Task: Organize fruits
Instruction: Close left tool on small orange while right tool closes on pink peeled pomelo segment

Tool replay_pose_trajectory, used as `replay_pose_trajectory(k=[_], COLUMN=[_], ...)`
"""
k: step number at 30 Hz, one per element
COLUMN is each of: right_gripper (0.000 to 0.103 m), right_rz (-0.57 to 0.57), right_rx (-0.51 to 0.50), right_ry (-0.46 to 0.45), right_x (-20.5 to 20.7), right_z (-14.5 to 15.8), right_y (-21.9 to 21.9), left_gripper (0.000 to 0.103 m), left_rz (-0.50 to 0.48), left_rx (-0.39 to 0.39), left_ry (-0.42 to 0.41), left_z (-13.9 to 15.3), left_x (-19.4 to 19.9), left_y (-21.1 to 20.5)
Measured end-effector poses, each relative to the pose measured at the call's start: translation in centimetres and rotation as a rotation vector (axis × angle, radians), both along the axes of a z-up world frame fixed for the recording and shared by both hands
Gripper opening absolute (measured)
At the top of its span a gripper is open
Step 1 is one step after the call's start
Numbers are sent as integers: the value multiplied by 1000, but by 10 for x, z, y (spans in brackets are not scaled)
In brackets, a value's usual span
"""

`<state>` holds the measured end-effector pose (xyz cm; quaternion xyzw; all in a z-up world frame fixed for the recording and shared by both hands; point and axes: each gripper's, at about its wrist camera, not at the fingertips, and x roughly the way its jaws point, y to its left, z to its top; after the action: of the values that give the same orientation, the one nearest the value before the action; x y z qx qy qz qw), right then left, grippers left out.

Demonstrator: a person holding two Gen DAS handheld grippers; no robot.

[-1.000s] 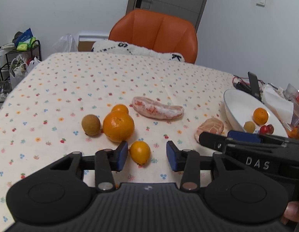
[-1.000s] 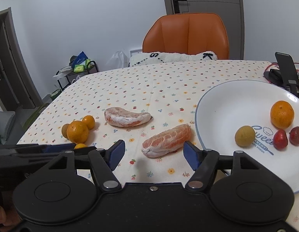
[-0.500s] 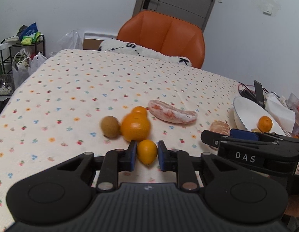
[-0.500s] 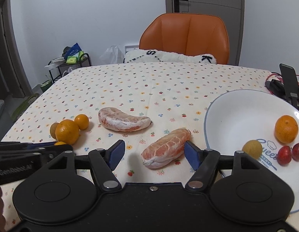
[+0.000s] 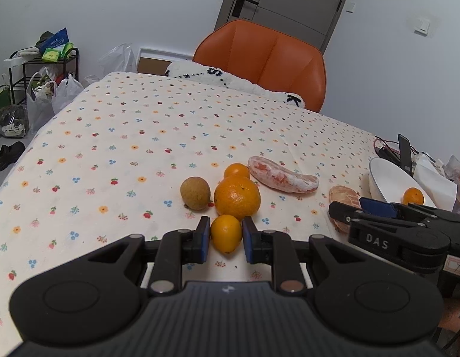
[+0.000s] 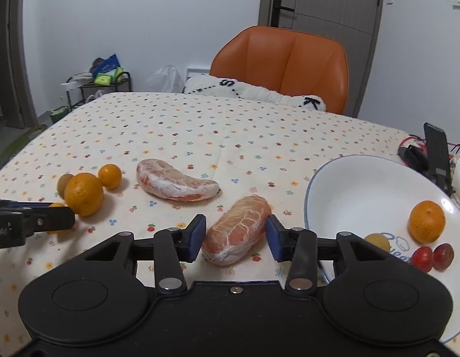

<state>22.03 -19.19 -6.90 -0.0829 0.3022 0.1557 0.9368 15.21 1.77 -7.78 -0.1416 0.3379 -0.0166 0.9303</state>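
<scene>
Your left gripper (image 5: 226, 235) is clamped on the small orange (image 5: 226, 233), just in front of the big orange (image 5: 237, 201). Only the right wrist view shows your right gripper (image 6: 235, 235) spread wide around the near pomelo segment (image 6: 237, 228), pads not clearly touching it. Only there do you see the plate (image 6: 363, 190) fully, holding an orange (image 6: 427, 221) and small fruits. Beyond lies the tablecloth (image 5: 140, 136).

Orange chair (image 6: 285, 65) at 12 o'clock behind floral-cloth surface (image 6: 230, 131); fuzzy white cushion (image 6: 253, 92) on it; cluttered rack (image 5: 42, 68) at 10.
</scene>
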Motion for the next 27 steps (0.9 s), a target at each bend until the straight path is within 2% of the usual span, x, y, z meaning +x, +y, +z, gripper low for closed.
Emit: replay_pose_trajectory(k=[8,21,24,27], right_gripper=[33,34,40,40], right_rz=[64,38,46,53], right_rx=[44,47,79,74], right_ry=[18,53,77,92], right_x=[-19,-28,-26,-23], right_z=[4,7,5,0], right_y=[-5,-11,-11,-6], left_gripper=[21,21,21,21], left_rz=[-7,-8,-7,-7], left_rx=[-1,-1,-5,-9], left_ry=[-10,-14,-13,-9], left_z=[4,4,3,1], left_x=[-7,-15,-15,-14], left_y=[-6,-8,-7,-6])
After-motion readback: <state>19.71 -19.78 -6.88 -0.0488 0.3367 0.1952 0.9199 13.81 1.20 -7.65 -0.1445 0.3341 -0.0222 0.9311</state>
